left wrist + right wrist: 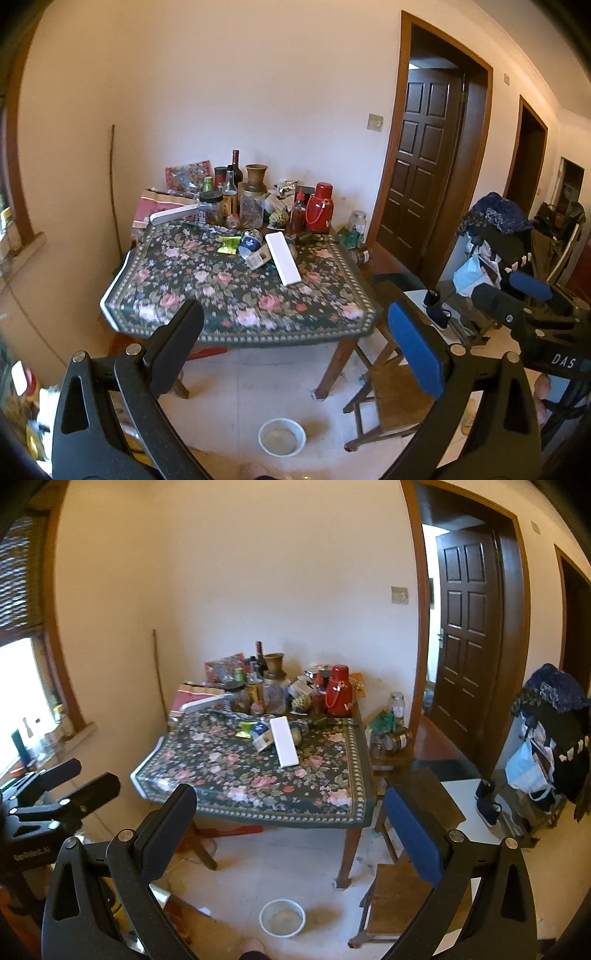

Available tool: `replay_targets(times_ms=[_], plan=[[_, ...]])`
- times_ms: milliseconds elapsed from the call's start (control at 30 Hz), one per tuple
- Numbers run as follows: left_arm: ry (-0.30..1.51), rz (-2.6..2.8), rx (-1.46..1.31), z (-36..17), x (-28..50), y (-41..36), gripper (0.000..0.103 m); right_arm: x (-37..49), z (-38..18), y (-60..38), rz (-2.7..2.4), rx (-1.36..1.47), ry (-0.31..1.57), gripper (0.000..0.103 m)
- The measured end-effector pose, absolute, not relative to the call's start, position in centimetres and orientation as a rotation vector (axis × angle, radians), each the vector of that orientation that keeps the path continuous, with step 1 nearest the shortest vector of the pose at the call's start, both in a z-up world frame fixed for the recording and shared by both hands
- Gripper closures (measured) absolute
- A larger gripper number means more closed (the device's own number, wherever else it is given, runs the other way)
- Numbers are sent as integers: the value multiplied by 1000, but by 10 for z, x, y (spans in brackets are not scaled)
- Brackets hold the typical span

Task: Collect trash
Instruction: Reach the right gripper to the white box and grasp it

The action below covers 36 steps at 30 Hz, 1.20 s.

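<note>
Trash (255, 247) lying loose mid-table; both hand-held grippers standing off, wide and empty.

Wrappers are clustering near the middle of the floral-clothed table (229, 321): a crumpled green-yellow foil packet (229, 244), a blue-and-clear wrapper (251, 242) and a small carton scrap (258, 260), all just beside a long white box (283, 263). Bottles and jars are standing upright at the far edge, apparently stored, not discarded. The left hand-held gripper (295, 347) and right hand-held gripper (291, 823) are hanging well short of the table, jaws spread, judged to be lining up an approach. A white bowl (282, 917) is sitting on the floor below.
</note>
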<state>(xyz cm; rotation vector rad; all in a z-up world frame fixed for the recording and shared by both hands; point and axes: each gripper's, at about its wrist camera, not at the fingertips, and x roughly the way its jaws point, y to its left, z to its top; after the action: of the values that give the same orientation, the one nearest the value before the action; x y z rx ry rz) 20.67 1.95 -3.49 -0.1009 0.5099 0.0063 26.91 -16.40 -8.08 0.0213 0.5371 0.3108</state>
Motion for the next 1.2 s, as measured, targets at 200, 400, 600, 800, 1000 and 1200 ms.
replay_targets(times_ms=[200,400,600,800,1000,1200], plan=[[544,-7,-80,-34,278,61,3,326,-86,-131,254,52,594,2],[584,-29,-68,-45,340,105,3,373,-94,-105,190,83,643,2],[691,-23,-140,-78,395,134,3,425,-126,-79,183,62,753,2],[780,46,-138,-114,443,140,10,491,-169,-61,244,39,878,2],[869,145,-215,-149,490,145,10,569,-213,-44,346,12,965,3],[939,236,-224,-177,540,143,10,643,-258,-26,405,-11,1052,9]])
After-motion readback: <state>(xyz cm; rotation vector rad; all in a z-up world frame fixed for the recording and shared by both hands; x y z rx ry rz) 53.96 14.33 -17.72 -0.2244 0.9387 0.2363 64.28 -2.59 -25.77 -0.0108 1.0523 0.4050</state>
